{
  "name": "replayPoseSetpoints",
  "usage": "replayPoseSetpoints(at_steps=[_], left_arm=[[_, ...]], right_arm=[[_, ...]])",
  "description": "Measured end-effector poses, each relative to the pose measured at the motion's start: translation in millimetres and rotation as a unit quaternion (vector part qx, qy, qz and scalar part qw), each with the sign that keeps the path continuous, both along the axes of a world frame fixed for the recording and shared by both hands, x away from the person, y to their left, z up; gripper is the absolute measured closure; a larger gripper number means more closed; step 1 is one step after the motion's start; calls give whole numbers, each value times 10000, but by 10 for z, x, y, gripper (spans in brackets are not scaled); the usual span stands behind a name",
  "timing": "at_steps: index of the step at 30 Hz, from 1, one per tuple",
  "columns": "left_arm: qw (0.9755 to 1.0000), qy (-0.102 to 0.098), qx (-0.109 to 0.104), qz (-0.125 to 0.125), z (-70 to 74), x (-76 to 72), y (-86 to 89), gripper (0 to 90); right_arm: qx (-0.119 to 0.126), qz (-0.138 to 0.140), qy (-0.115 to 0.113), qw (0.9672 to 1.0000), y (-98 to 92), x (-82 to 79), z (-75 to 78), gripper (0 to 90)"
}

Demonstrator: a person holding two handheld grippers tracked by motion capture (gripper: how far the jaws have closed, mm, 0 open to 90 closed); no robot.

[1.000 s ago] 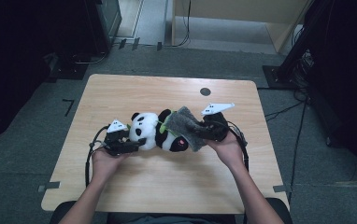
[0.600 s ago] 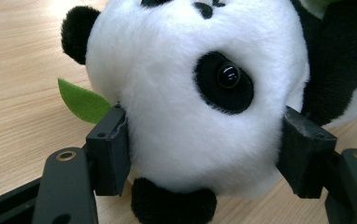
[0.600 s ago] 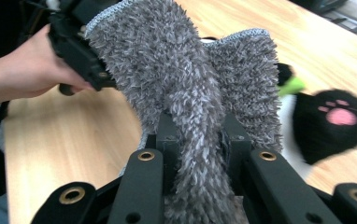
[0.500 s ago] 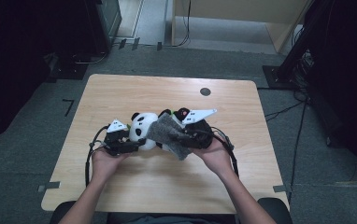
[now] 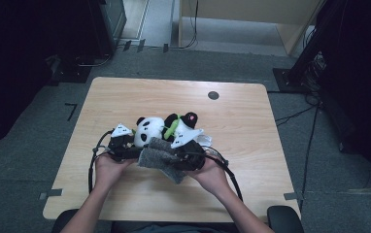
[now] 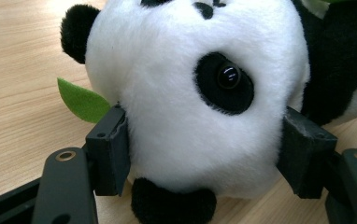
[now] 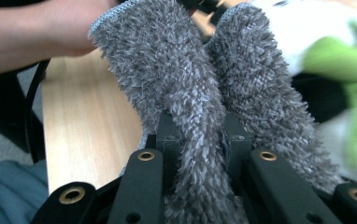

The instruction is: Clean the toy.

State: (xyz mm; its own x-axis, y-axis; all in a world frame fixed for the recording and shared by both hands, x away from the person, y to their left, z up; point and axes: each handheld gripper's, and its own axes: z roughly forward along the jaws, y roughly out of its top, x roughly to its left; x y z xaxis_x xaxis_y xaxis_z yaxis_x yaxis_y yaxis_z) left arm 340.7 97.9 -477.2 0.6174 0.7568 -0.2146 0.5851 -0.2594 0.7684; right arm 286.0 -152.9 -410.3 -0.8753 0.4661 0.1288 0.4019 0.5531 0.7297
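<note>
Currently the plush panda (image 5: 150, 131) lies on its side near the middle of the tabletop (image 5: 251, 160), head toward the left tool (image 5: 125, 148). In the left gripper view the head (image 6: 195, 93) is clamped between the two black jaws, pads pressed into the fur on both sides. A grey fuzzy cloth (image 5: 160, 156) is draped just in front of the panda, toward the person, touching its head/body. In the right gripper view the cloth (image 7: 190, 107) is pinched in a fold by the right tool (image 5: 186, 158), jaws nearly together on it.

Risks, as judged: the cloth is gripped by a thin fold only, so it could be pulled free if dragged hard across the plush. The head is soft and round, so it may squirm out of the left clamp if pushed sideways by a wipe. A green felt leaf (image 6: 81, 100) sits beside the left jaw and could get snagged.

Pose: both forearms come in low from the near edge, hands close together. Left hand (image 5: 107, 167) is cupped behind its tool, aimed roughly level at the head. Right hand (image 5: 211, 174) is angled inward w/ the tool pointing left toward the panda.
</note>
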Motion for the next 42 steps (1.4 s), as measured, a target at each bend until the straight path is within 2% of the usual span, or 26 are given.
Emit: replayPoseSetpoints(at_steps=[7, 10, 13, 17, 23, 29, 33, 38, 42], left_arm=[[10000, 10, -6, 0, 2, 2, 0, 293], [10000, 13, -11, 8, 2, 2, -2, 293], [10000, 7, -1, 19, 4, -1, -7, 293], [10000, 6, 6, 23, 7, -2, -10, 294], [10000, 7, 36, 27, 18, -15, -20, 298], [10000, 30, 9, 42, 15, -8, -8, 302], [10000, 21, 24, 24, 13, -9, -6, 304], [10000, 6, 41, 22, 9, -10, -8, 305], [10000, -14, 61, 2, 5, -17, -6, 306]], right_arm=[[-219, 216, 209, 9993, 174, -33, -221, 751], [-269, 238, 223, 9991, 214, -32, -326, 751], [-379, 199, 356, 9984, 243, -16, -446, 751], [-333, 136, 374, 9987, 280, 26, -519, 751], [-327, -70, 157, 9993, 404, 144, -530, 752], [-372, -386, -189, 9984, 453, 201, -530, 753], [-375, -468, -283, 9978, 412, 184, -526, 753], [-325, -649, -351, 9967, 270, 170, -505, 756], [-438, -663, -461, 9958, 205, 125, -485, 757]])
